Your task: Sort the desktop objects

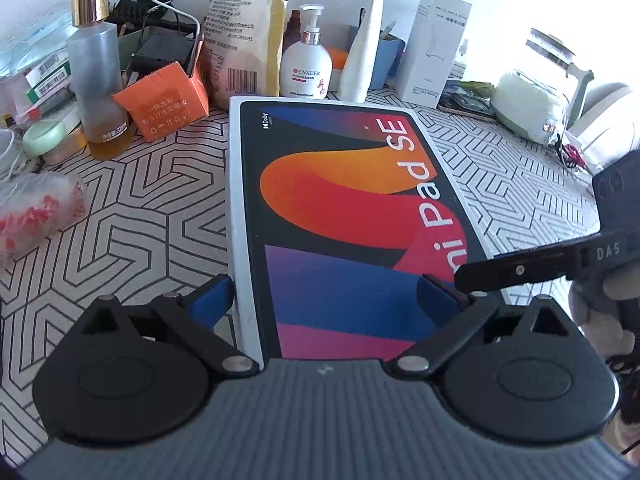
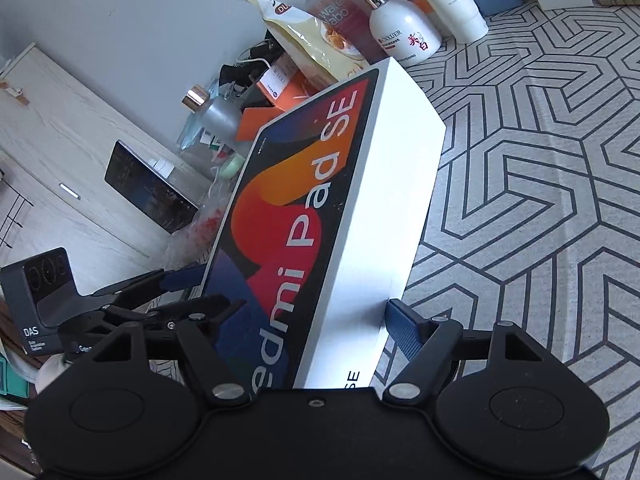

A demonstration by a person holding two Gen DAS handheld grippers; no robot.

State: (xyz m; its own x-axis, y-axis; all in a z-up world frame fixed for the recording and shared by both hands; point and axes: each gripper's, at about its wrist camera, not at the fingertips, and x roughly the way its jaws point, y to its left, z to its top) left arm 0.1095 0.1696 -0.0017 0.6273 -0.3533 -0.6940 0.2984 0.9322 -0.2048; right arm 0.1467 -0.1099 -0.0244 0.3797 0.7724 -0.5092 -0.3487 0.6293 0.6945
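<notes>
I've got the Redmi Pad SE box [image 1: 352, 216] running up the centre of both views, w/ one gripper at each side of its near end. My left gripper [image 1: 326, 300] straddles the box, pads either side, but I can't tell if it's actually clamping. My right gripper [image 2: 316, 320] looks spread across the white side wall; contact also unclear. Box seems tilted up off the patterned worktop [image 2: 540, 160], prob. so I can carry it clear of the clutter, e.g. the lotion bottle [image 1: 306, 68] at upper centre.
</notes>
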